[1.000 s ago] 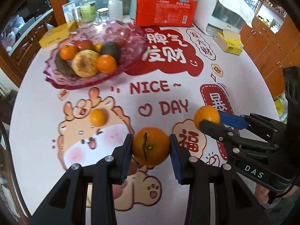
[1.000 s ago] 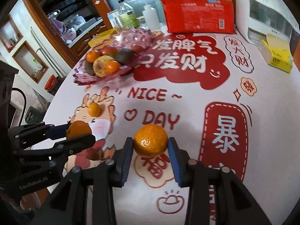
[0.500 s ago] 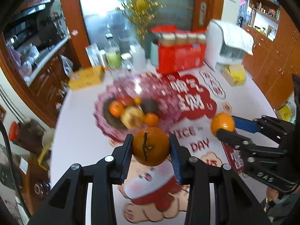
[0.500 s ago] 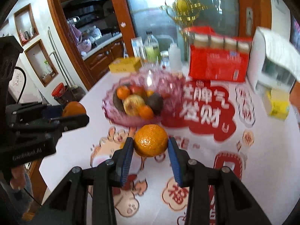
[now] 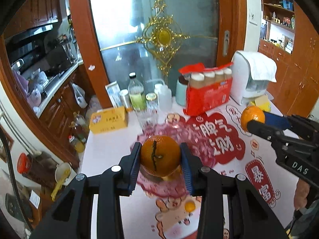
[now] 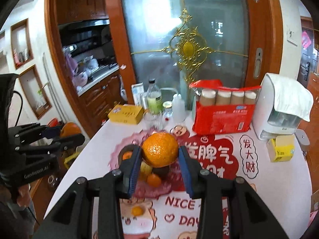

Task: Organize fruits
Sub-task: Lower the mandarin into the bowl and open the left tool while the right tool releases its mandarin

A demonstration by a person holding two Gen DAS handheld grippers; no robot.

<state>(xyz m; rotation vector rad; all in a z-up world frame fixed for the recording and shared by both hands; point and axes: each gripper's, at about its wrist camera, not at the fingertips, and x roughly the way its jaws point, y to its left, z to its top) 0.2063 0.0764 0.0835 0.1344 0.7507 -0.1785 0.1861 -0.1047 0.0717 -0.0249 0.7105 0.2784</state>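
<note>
Two oranges are in our grip, one per gripper: the left gripper point(image 5: 160, 159) is closed on the split orange point(image 5: 160, 155), its blue pads pressing either side, and the right gripper point(image 6: 159, 156) clamps the other orange point(image 6: 160, 149) the same way. We hold both raised above the table point(image 6: 279, 179), aimed toward the pink bowl point(image 6: 123, 147) near its far left edge, which we judge is where the fruit belongs, since the bowl already carries an orange and other fruit we cannot fully make out behind the fingers. Squeezing across the widest part keeps each round fruit from rolling out. A small orange point(image 6: 137, 210) sits loose on the cloth toward the near left edge, seemingly next to collect. The cloth point(image 6: 247, 159) is white with red characters and a cartoon. Along the far edge stand a red pack point(image 6: 221, 117), bottles point(image 6: 154, 97), a yellow box point(image 6: 126, 113) and a white appliance point(image 6: 279, 119) draped with a towel. Beyond is a frosted glass door point(image 6: 199, 29) with a gold ornament, a kitchen off to the left
</note>
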